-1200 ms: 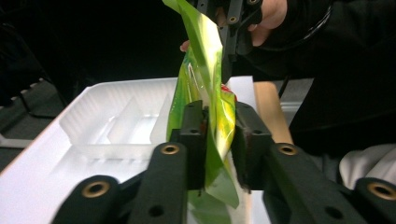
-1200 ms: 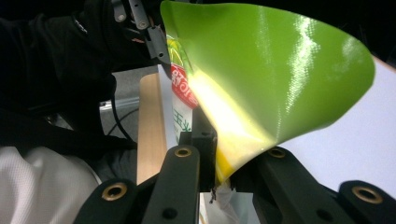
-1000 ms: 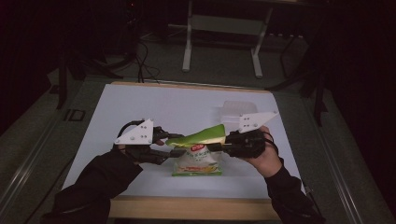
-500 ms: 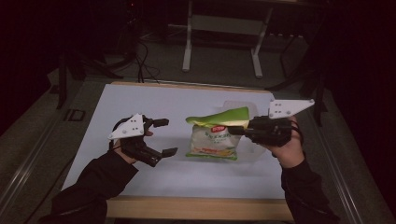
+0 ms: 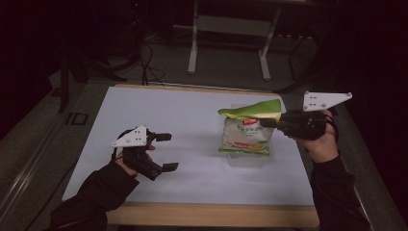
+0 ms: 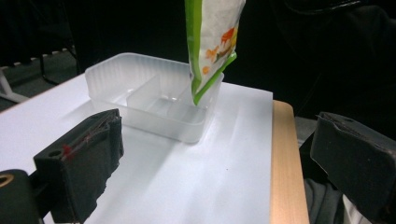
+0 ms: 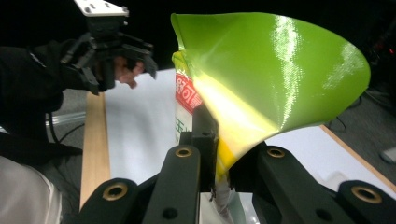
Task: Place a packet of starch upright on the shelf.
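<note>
A green and white snack bag (image 5: 245, 135) hangs by its top edge from my right gripper (image 5: 269, 122), which is shut on it at the right of the white table. The bag's lower end (image 6: 212, 42) hangs over a clear plastic divided container (image 6: 154, 119), seen under the bag in the high view (image 5: 250, 161). In the right gripper view the jaws pinch the bag's green top (image 7: 280, 79). My left gripper (image 5: 167, 152) sits low at the left. Its jaws have just been opening and now stand wide (image 6: 219, 177), with nothing between them.
The white table top (image 5: 183, 120) ends in a wooden front edge (image 5: 211, 214). Metal stand legs (image 5: 192, 53) rise behind the table on a dark floor. The left hand and its gripper (image 7: 119, 51) show far off in the right gripper view.
The left gripper let go of the bag, opened wide and sank back to the left. The right gripper carried the bag to the right and upward, over the clear container.
</note>
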`<state>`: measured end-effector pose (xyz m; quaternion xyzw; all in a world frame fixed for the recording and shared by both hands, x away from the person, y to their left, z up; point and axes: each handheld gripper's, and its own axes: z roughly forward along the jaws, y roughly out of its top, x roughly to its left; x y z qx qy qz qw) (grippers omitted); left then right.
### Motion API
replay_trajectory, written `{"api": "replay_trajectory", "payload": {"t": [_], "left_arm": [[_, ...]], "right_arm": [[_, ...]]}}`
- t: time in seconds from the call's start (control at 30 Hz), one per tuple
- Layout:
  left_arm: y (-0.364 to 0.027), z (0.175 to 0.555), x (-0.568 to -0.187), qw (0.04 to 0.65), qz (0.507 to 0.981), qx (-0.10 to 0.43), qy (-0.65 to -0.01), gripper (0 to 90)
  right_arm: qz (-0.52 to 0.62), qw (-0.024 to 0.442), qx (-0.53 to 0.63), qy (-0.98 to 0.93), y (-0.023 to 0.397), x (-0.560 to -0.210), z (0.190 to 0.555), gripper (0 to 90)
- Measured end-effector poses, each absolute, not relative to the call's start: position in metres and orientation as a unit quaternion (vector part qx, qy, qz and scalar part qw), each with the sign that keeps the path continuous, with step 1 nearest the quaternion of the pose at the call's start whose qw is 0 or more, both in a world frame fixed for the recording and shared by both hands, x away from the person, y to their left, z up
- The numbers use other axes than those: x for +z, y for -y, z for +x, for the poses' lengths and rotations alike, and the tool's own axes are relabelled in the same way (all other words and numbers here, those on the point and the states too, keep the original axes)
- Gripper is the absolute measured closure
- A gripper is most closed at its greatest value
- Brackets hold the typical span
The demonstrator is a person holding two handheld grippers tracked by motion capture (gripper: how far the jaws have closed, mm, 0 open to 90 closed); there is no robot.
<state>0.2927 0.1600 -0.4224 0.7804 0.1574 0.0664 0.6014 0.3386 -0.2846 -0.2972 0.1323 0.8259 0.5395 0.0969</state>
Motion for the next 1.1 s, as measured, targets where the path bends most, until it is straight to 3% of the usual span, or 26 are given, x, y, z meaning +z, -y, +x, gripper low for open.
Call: {"api": "replay_trajectory", "payload": {"t": [0.37, 1.1], "left_arm": [[-0.167, 0.291, -0.439, 0.601, 0.778, 0.057, -0.172, 3.1], [-0.170, 0.290, -0.451, 0.597, 0.779, 0.060, -0.182, 3.1]], "right_arm": [[0.169, 0.112, 0.499, -0.843, 0.309, -0.302, 0.355, 83.4], [0.196, 0.079, 0.472, -0.856, 0.285, -0.352, 0.387, 83.3]]}}
